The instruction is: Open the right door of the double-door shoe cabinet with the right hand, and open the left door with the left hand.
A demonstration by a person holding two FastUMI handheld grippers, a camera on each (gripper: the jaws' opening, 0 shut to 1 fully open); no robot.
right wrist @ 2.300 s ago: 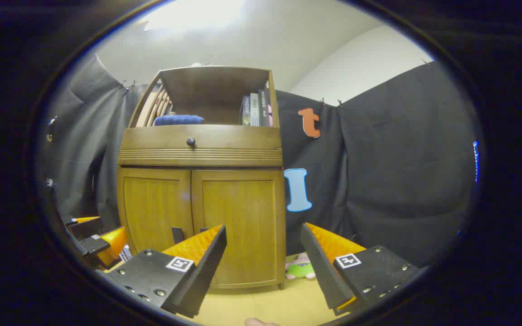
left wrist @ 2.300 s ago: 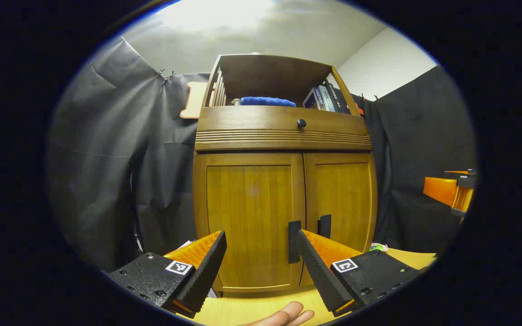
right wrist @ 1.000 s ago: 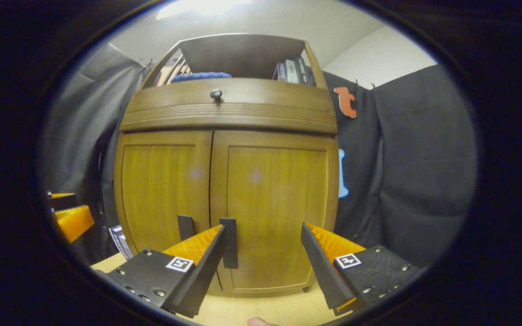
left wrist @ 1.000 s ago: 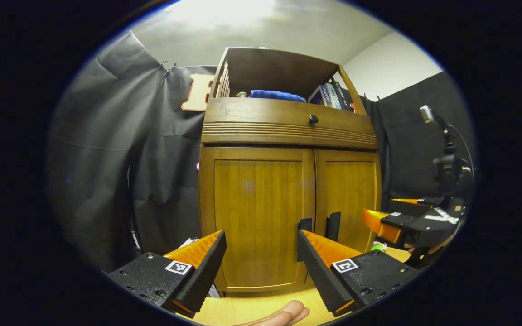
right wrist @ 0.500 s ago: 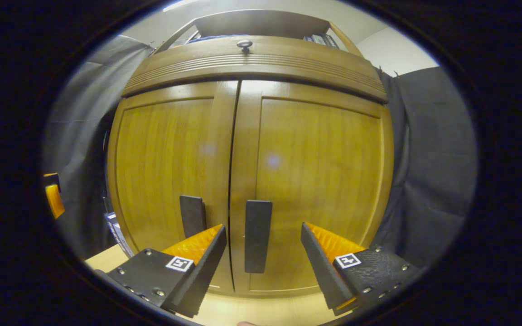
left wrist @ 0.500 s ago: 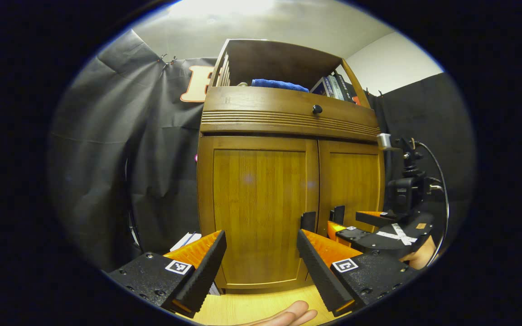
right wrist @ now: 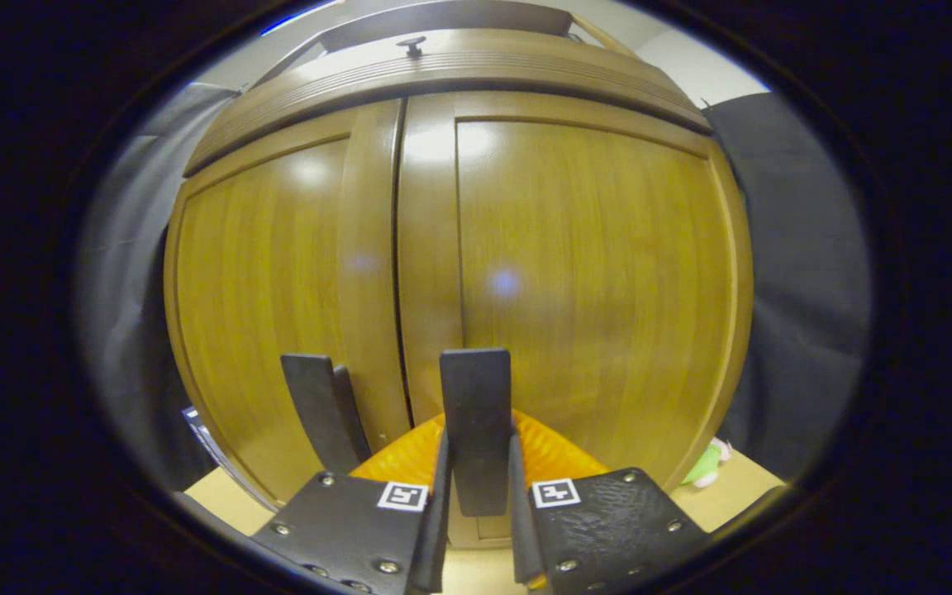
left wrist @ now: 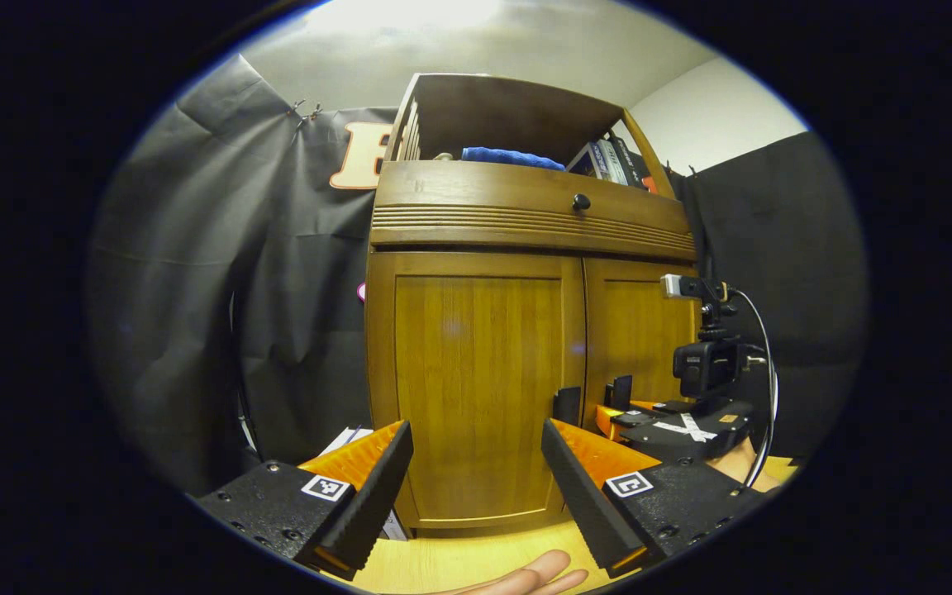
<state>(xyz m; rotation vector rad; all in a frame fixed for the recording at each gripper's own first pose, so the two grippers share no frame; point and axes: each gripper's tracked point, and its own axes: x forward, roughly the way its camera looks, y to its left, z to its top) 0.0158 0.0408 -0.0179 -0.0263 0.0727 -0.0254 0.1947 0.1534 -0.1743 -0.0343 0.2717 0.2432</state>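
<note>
Close against the shoe cabinet (right wrist: 525,248), the right claw (right wrist: 476,487) has its two fingers pressed onto the dark upright handle of the right door (right wrist: 476,413), gripping it from both sides. Both doors look shut, the seam between them running straight. Just left of that seam stands the handle of the left door (right wrist: 319,409), untouched. Seen from the left gripper view, the left claw (left wrist: 476,471) hangs wide open and holds nothing, short of the left door (left wrist: 476,388), above the pale wooden surface (left wrist: 459,562). Up on the cabinet's open shelf lie a blue cloth (left wrist: 511,157) and some books (left wrist: 612,161).
</note>
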